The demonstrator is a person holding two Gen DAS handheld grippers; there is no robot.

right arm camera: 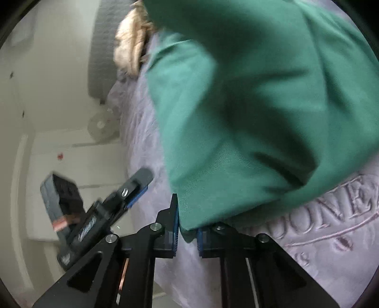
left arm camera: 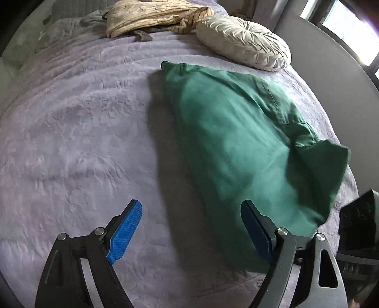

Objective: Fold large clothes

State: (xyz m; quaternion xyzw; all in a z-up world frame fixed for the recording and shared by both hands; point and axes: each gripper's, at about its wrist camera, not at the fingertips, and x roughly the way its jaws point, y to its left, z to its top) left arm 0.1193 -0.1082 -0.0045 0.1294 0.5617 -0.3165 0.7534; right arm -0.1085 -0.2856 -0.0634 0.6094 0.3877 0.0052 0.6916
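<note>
Here, the scene in brief: a green garment is being folded on a bed, with one tool gripping it and the other free.

Green garment (left arm camera: 236, 147): lying across the centre and right of the left wrist view, on the lilac bedspread (left arm camera: 83, 142); its right-hand corner is rising off the bed at the right edge of the frame, blurred.

Right hand-held gripper (right arm camera: 187, 225): sitting at bottom centre of the right wrist view, its blue pads closing on the garment's lower corner, cloth filling the narrow gap between them.

Left hand-held gripper (left arm camera: 191, 227): standing at the bottom of the left wrist view, fingers wide apart and holding nothing; one pad is overlapping the garment's near edge in the frame, though contact cannot be told.

Surroundings: a round cream cushion (left arm camera: 244, 45) is resting at upper right, just beyond the garment's far end; a striped beige cloth (left arm camera: 154, 16) is heaped at the top of the frame.

Step in hand (judgement): the lifted corner is probably being carried over to make a fold.

Risk 1: with only one corner pinched, the cloth is likely to sag and drag, giving a skewed, wrinkled fold.

Risk 2: the bite looks shallow, so a quick pull may be freeing the corner mid-carry.

Risk 3: the far end may be bunching against the cushion if the garment slides that way.
</note>
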